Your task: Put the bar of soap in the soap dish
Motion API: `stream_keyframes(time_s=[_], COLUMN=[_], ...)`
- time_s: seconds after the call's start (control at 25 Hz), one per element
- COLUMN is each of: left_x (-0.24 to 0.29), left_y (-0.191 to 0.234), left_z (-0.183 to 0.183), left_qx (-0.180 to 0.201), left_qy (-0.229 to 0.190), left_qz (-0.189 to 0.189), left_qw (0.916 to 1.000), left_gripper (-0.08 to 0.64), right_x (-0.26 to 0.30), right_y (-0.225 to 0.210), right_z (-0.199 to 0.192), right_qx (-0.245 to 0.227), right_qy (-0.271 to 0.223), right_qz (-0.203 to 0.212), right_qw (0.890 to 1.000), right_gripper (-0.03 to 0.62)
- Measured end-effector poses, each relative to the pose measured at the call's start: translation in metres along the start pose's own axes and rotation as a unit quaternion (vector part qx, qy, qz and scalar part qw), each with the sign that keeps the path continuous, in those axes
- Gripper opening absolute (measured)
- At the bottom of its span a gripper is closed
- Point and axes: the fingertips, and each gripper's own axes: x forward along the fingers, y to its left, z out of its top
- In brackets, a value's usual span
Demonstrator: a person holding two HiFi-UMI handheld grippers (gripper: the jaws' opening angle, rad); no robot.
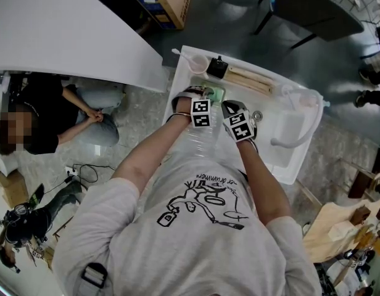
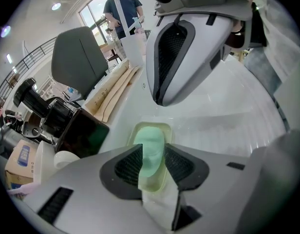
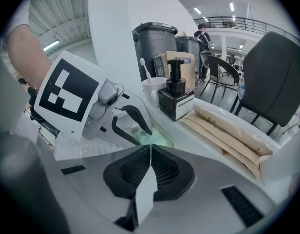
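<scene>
We're right over the dish [image 2: 166,129] now, and the soap [image 2: 151,141] is lying in it, a pale green bar, long way pointing off from us. The left gripper [image 2: 152,151] hangs steeply above it with its jaws spread wide, one pad on each long side of the bar. As far as we can see, neither pad presses on it, so nothing is held. The right gripper [image 3: 149,148] waits just beside it, jaws shut tight together and empty, aimed toward the same spot. Behind the dish stand the pump bottle [image 3: 176,97] and the cup [image 3: 151,93], near but apart from it.

How does this bar handle? We judge it stiff and fairly light, with rounded edges and a smooth, waxy skin. It's likely slick, and more so if the dish is damp. A hard squeeze could dent it or shoot it out sideways. If we need to take it again, the best hold looks to be across the narrow width at mid-length, pads flat on the long sides and low enough to clear the rounding. The dish rim sits close on both sides, so we'd come straight down and not at a slant.
</scene>
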Motion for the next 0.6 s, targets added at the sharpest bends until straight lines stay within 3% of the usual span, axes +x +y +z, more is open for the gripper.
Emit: stream_keyframes(time_s=[0.4, 0.6], left_x=[-0.011, -0.025], left_y=[0.0, 0.003], left_z=[0.002, 0.002], left_qx=[-0.005, -0.045], left_qy=[-0.007, -0.024], left_qz=[0.009, 0.025], left_qw=[0.9999, 0.9984], left_gripper=[0.138, 0.138], right_x=[-0.009, -0.015], right_y=[0.0, 0.001], right_z=[0.004, 0.009], right_qx=[-0.004, -0.005], right_qy=[-0.007, -0.017], right_qz=[-0.007, -0.013], right_qw=[1.0, 1.0], right_gripper=[0.023, 0.023])
